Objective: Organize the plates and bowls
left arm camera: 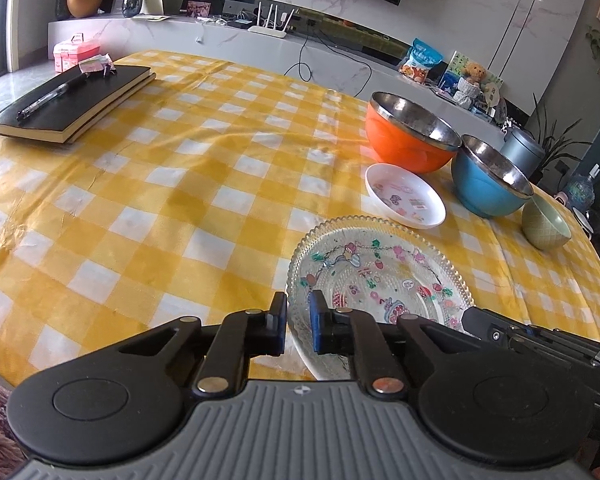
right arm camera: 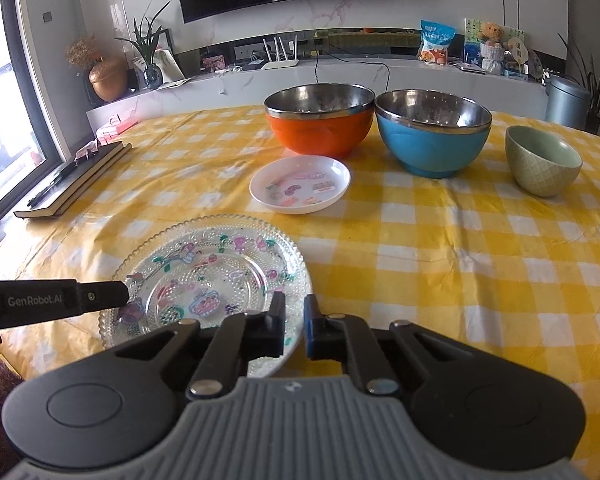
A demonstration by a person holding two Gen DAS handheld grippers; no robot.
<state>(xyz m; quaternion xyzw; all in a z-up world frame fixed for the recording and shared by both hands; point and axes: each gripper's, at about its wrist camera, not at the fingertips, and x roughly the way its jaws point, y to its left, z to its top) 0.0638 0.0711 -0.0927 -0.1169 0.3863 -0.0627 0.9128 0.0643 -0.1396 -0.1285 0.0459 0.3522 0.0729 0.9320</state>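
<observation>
A clear glass plate [left arm camera: 380, 272] with cartoon stickers lies on the yellow checked tablecloth, near the front edge. My left gripper [left arm camera: 298, 320] is shut on its near left rim. My right gripper [right arm camera: 294, 320] is shut on the near right rim of the same glass plate [right arm camera: 212, 272]. Behind it sits a small white plate [right arm camera: 300, 184]. Further back stand an orange bowl [right arm camera: 320, 132] and a blue bowl [right arm camera: 428, 148], both steel inside and touching. A green ceramic bowl [right arm camera: 540, 168] stands at the right.
A black notebook [left arm camera: 72, 100] with a pen on it lies at the table's far left. A pink box [left arm camera: 76, 50] sits beyond it. The checked tablecloth [left arm camera: 160, 200] spreads left of the plates. A TV shelf with a router, vases and a snack bag runs behind the table.
</observation>
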